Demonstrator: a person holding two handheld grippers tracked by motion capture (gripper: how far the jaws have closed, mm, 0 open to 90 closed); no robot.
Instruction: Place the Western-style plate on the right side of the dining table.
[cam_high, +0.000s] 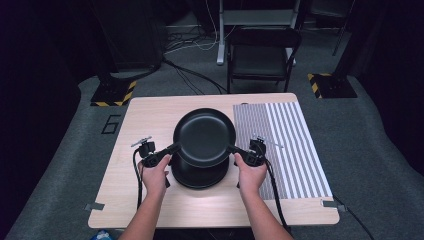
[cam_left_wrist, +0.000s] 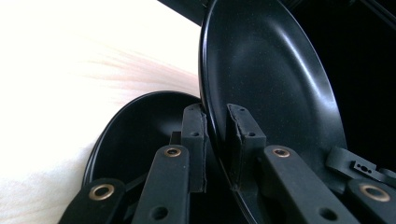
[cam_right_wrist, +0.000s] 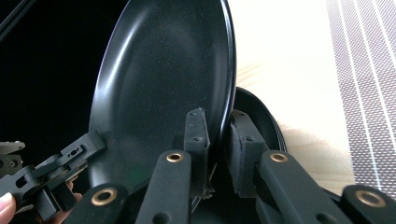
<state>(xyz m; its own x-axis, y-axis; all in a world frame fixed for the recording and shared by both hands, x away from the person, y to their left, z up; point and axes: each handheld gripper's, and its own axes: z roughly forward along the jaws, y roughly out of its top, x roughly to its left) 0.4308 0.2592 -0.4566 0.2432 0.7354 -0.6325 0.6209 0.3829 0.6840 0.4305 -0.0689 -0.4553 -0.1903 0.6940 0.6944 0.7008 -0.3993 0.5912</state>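
A black plate (cam_high: 204, 135) hangs in the air over the middle of the table, tilted slightly. My left gripper (cam_high: 173, 148) is shut on its left rim and my right gripper (cam_high: 233, 148) on its right rim. Under it a stack of black plates (cam_high: 199, 176) rests on the wood. In the left gripper view the held plate (cam_left_wrist: 266, 79) stands edge-on between the jaws of the left gripper (cam_left_wrist: 217, 140), with the stack's top plate (cam_left_wrist: 135, 135) behind. The right gripper (cam_right_wrist: 219, 144) clamps the same plate (cam_right_wrist: 163, 79), and the stack (cam_right_wrist: 259, 121) shows past it.
The wooden table (cam_high: 145, 120) carries a grey striped mat (cam_high: 290, 145) on its right side. A black folding chair (cam_high: 262, 57) stands beyond the far edge. Cables trail from both grippers toward the near edge.
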